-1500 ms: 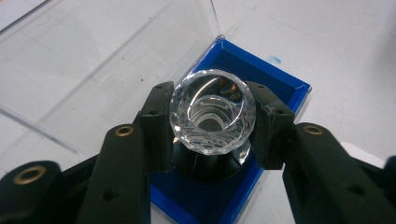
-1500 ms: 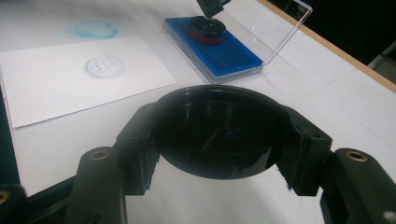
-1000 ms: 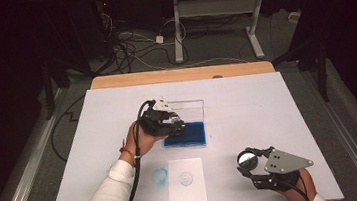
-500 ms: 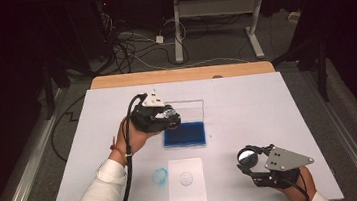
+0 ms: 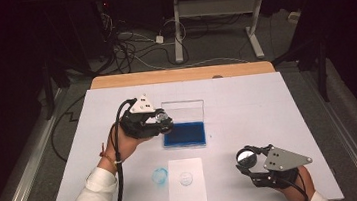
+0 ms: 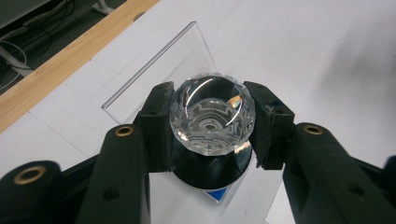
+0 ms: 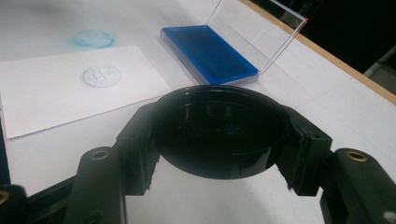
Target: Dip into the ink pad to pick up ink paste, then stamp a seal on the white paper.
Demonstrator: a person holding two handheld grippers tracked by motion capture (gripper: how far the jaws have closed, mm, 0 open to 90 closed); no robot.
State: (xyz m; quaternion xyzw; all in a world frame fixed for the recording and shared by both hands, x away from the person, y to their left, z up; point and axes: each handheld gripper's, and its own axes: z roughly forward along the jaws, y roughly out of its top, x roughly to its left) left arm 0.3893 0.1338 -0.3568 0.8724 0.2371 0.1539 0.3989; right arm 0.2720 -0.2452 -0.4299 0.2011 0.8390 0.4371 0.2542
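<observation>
Clear faceted crystal stamp [image 6: 212,114] is pinched at its sides between the closed jaws of the left gripper [image 5: 155,123], held above the table just beside the blue ink pad [image 5: 185,134], while a black round cap [image 7: 219,130] is clamped by the right gripper [image 5: 248,161], well apart from that pad.

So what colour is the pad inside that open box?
Deep blue ink pad, clearest in the right gripper view.
</observation>
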